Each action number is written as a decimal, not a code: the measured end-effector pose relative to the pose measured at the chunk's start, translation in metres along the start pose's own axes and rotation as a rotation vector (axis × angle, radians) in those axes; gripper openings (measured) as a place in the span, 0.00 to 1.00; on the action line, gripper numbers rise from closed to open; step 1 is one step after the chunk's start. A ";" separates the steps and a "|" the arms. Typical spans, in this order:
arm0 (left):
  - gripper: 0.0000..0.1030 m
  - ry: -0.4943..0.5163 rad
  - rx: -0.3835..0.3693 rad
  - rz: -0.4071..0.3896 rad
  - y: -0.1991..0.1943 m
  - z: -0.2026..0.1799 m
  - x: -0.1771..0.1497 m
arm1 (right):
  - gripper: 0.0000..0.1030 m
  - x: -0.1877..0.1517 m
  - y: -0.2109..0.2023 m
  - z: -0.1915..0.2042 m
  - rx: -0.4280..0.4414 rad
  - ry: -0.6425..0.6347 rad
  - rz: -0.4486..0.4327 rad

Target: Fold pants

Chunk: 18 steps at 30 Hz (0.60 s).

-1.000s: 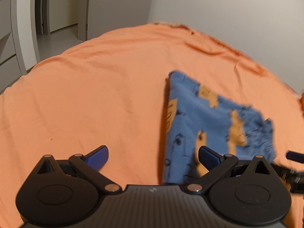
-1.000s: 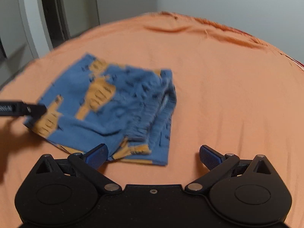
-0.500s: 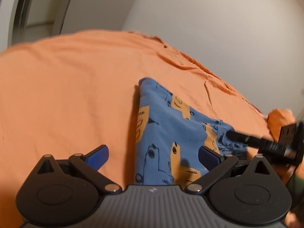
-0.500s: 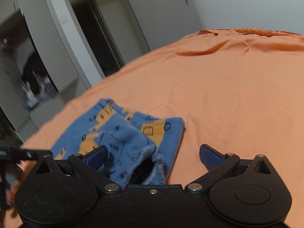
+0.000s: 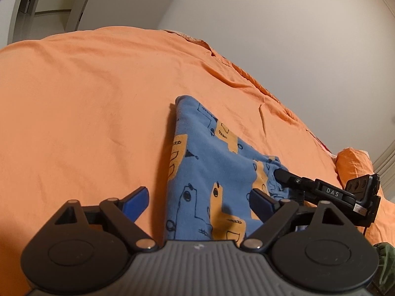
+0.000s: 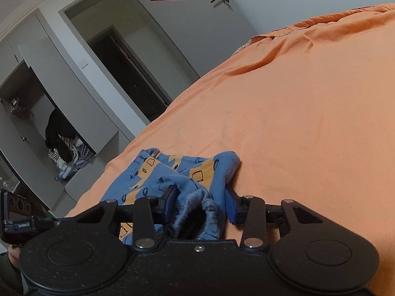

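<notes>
The left hand-held gripper (image 5: 197,198) hangs low with its fingers spread wide over the near end of the pants (image 5: 212,172), gripping nothing. The blue patterned pants lie part-folded on the orange bed (image 5: 86,98). To the right, the right hand-held gripper (image 6: 201,203) pinches the bunched waistband edge. The step in hand looks like gripping both near corners; next, the left likely needs to close on cloth before lifting together.

Left of my left gripper (image 5: 197,203): bare orange bedsheet (image 5: 86,113), open.
Right: folded pants (image 5: 212,172), my right gripper (image 5: 291,180) on them.
Beyond: wall (image 5: 296,37).
</notes>
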<state>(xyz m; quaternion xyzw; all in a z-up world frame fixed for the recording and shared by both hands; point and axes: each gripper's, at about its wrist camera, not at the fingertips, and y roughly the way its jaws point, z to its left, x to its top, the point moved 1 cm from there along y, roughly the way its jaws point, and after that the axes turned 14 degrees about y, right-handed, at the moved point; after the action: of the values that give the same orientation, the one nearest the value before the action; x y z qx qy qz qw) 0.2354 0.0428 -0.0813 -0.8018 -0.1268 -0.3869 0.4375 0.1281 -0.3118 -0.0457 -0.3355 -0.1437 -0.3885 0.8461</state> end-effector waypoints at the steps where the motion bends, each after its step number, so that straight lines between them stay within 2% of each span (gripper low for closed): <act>1: 0.85 0.005 0.005 0.005 0.000 0.000 -0.001 | 0.41 0.000 0.001 0.000 -0.001 0.001 0.000; 9: 0.77 0.055 0.047 0.034 0.002 -0.006 0.000 | 0.45 -0.001 0.002 -0.001 0.004 0.005 0.005; 11: 0.72 0.055 0.053 0.037 0.002 -0.006 0.001 | 0.45 -0.001 0.003 -0.001 0.002 0.004 0.004; 13: 0.60 0.051 0.062 0.040 0.001 -0.005 0.001 | 0.45 -0.001 0.003 0.000 0.000 0.001 0.003; 15: 0.55 0.044 0.062 0.042 0.000 -0.003 0.001 | 0.44 -0.002 0.004 0.001 -0.010 -0.005 0.001; 18: 0.41 0.038 0.038 0.047 0.001 -0.004 0.002 | 0.40 -0.004 0.005 0.006 -0.044 -0.015 -0.009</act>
<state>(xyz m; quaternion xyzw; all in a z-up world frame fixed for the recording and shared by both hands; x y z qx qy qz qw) 0.2352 0.0388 -0.0787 -0.7885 -0.1069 -0.3893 0.4640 0.1292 -0.3034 -0.0459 -0.3564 -0.1432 -0.3927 0.8356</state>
